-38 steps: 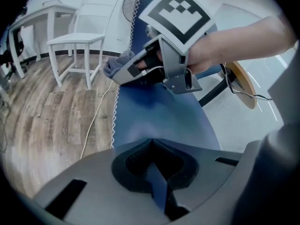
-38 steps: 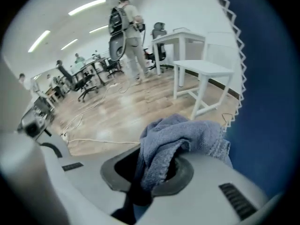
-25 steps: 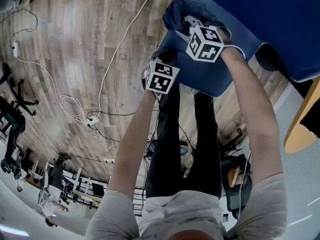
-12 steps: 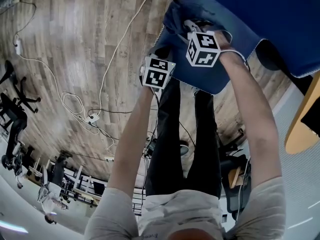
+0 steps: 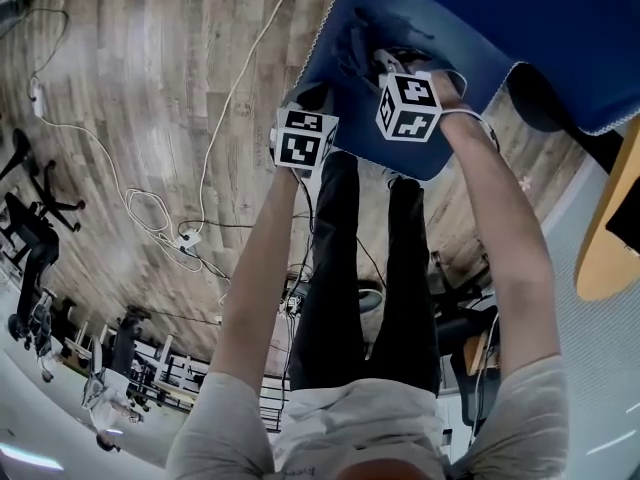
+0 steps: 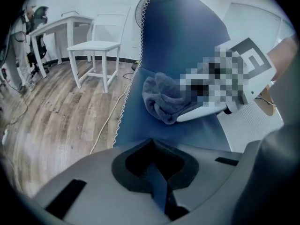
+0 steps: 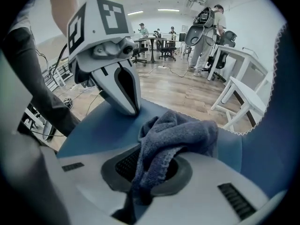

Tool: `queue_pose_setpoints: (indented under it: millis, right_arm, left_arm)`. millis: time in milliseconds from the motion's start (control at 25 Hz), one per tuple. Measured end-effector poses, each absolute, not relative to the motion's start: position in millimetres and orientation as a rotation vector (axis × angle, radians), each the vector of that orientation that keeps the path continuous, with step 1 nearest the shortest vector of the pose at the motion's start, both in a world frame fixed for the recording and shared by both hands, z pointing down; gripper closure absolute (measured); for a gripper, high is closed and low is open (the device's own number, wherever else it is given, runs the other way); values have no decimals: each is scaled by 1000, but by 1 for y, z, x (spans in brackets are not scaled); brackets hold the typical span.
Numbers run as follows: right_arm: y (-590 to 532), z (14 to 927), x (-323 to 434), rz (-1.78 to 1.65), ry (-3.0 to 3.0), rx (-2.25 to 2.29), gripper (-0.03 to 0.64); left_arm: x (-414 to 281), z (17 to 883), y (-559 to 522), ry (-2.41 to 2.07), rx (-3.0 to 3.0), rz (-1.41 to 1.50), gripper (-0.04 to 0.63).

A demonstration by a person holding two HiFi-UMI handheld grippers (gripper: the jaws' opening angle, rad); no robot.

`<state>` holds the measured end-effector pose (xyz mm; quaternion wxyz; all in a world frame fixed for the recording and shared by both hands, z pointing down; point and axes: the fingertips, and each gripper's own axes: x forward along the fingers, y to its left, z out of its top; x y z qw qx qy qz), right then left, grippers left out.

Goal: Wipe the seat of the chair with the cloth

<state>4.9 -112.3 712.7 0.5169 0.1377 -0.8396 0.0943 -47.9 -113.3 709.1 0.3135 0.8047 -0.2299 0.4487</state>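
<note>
Floor [image 5: 150,88] of wood planks across the left of the head view.

Seat [image 5: 520,18] of the blue chair across the far right. Fabric cover, white zigzag stitching down the left edge. Also visible under both grippers in the left gripper view [image 6: 136,125] and the right gripper view [image 7: 93,125].

Cloth [image 5: 362,43], grey-blue and bunched, resting on the near left part of the seat. Same bundle seen in the left gripper view [image 6: 161,100] and the right gripper view [image 7: 178,135]. Now lies a little further in from the left edge, no longer bulging over it as a second ago. Small shift, possibly partly head-camera motion, so noted with caution.

Right gripper [image 5: 380,58]: jaws [image 7: 143,182] pinched on a fold of the cloth, rest of the bundle spilling forward onto the seat. Carried rightward with the cloth over the last second.

Left gripper [image 5: 310,100]: jaws [image 6: 157,172] pressed together at the near left edge of the seat, a sliver of blue cover caught between them. Probably steadying the chair. Tips seen touching the seat just beside the cloth [image 7: 129,109].

For the task: wiping looks under way, with a stroke running inward from the left edge. Judged early, since only the near left corner appears to have been reached and the far and right parts of the seat are probably yet to be wiped.
</note>
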Motion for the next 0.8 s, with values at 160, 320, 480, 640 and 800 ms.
queue_pose_setpoints:
  millis: [160,320,480,640,800]
  right_arm:
    - [-102,713,11,234,-2004,346,568]
    - [-89,715,19,251,-2004,359,568]
    - [-75,715,28,270,-2009,380,568]
    - [-66,715,35,289,-2015,402,568]
    - [-56,716,43,312,-2017,423,568]
  left_arm:
    - [-49,708,-115,-633,2127,1197,568]
    - [-50,709,-115,-649,2138,1217,568]
    - [-49,709,-114,-676,2147,1234,568]
    - [-51,708,-114,-706,2159,1258,568]
    - [-52,710,-116,-726,2149,1239,568]
